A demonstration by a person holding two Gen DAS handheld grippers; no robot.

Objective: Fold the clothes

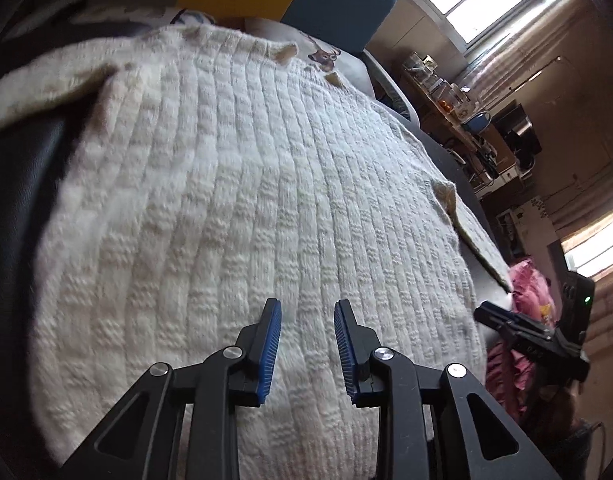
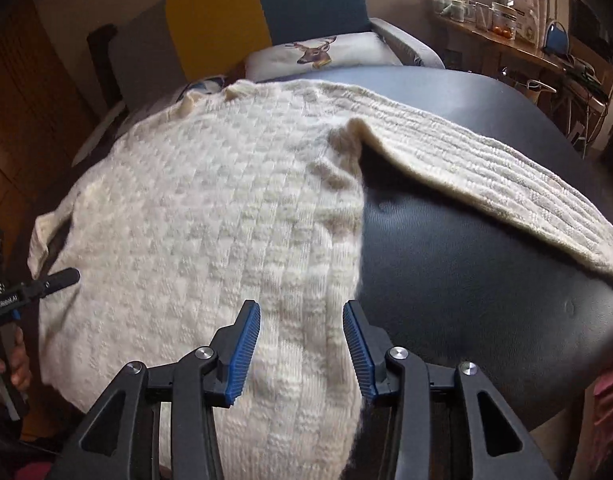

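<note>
A cream knitted sweater [image 1: 234, 184] lies flat on a dark leather surface [image 2: 446, 248]; it also shows in the right wrist view [image 2: 210, 208]. One sleeve [image 2: 486, 176] stretches out to the right. My left gripper [image 1: 307, 312] is open and empty, just above the sweater's body near the hem. My right gripper [image 2: 301, 312] is open and empty over the sweater's right side edge near the hem. The right gripper also shows at the sweater's far corner in the left wrist view [image 1: 506, 320]. The left gripper shows at the left edge in the right wrist view [image 2: 54, 278].
A deer-print cushion [image 2: 318, 54] lies behind the sweater, against a yellow and teal chair back [image 2: 266, 12]. A shelf with jars [image 2: 486, 16] runs along the right wall. Pink fabric [image 1: 530, 292] sits beyond the surface's edge.
</note>
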